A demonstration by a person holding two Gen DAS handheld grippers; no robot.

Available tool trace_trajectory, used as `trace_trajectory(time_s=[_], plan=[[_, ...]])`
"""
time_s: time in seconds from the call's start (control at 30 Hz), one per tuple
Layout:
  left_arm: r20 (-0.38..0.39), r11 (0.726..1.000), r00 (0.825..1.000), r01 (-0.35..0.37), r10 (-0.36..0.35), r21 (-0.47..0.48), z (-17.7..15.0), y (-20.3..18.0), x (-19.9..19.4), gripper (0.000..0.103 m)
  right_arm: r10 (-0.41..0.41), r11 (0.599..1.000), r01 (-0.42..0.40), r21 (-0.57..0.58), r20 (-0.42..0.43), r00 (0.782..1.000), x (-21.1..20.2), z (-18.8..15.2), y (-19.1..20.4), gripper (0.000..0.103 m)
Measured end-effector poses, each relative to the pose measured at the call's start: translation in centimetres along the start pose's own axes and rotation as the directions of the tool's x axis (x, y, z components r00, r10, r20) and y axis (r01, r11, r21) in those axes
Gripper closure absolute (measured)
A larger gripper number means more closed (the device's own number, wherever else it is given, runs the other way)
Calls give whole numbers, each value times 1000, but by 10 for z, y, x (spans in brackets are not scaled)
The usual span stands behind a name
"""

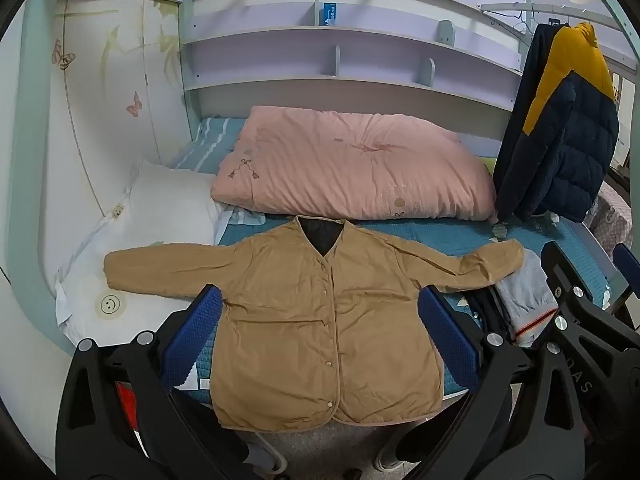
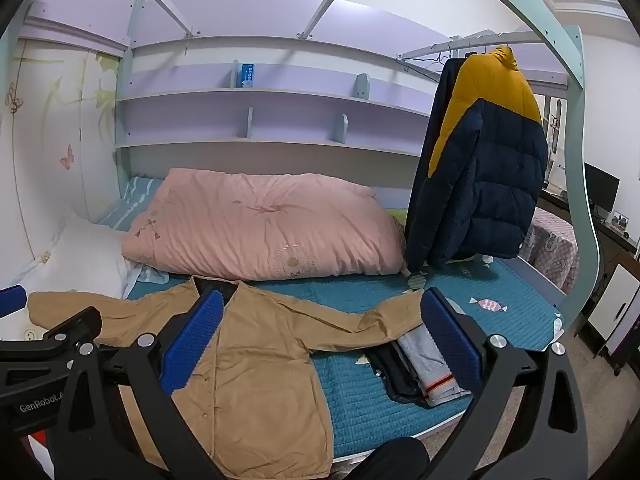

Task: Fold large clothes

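A tan button-front jacket (image 1: pixel 320 320) lies flat on the teal bed cover (image 1: pixel 440 236), front up, buttons done, both sleeves spread out sideways. Its hem hangs slightly over the bed's near edge. My left gripper (image 1: pixel 320 294) hovers above the jacket's body, wide open, and its blue pads (image 1: pixel 192 332) hold nothing. In the right wrist view the jacket (image 2: pixel 248 368) sits lower left. My right gripper (image 2: pixel 322 296) is open too, over the right sleeve, with nothing between its fingers. Each gripper shows at the edge of the other's view, the right gripper (image 1: pixel 592 256) and the left gripper (image 2: pixel 48 304).
A small pile of folded grey and dark clothes (image 2: pixel 424 364) lies just right of the jacket, under the sleeve end. Behind are a pink quilt (image 1: pixel 352 168) and a white pillow (image 1: pixel 160 208). A navy and yellow puffer coat (image 2: pixel 484 160) hangs at the right. Shelves line the back wall.
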State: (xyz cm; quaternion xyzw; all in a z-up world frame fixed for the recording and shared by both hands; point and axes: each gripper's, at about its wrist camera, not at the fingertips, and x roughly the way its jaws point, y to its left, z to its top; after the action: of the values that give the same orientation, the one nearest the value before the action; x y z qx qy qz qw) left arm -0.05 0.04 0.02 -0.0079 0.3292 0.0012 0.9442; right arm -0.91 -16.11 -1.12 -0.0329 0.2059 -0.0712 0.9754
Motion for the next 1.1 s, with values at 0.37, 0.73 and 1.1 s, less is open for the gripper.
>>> trace_trajectory(time_s=[0.37, 0.73, 1.1], plan=[[3, 1000, 1000, -2, 2, 1, 0, -6, -9, 5, 0, 1000, 0, -2, 1, 1000, -3, 0, 0, 7], [10, 1000, 1000, 0, 0, -2, 3, -6, -11, 5, 2, 1000, -2, 4, 3, 1000, -7, -1, -2, 7], [12, 1000, 1000, 6, -6, -2, 4, -4, -18, 5, 3, 1000, -3, 9, 0, 1000, -12, 1, 0, 7]])
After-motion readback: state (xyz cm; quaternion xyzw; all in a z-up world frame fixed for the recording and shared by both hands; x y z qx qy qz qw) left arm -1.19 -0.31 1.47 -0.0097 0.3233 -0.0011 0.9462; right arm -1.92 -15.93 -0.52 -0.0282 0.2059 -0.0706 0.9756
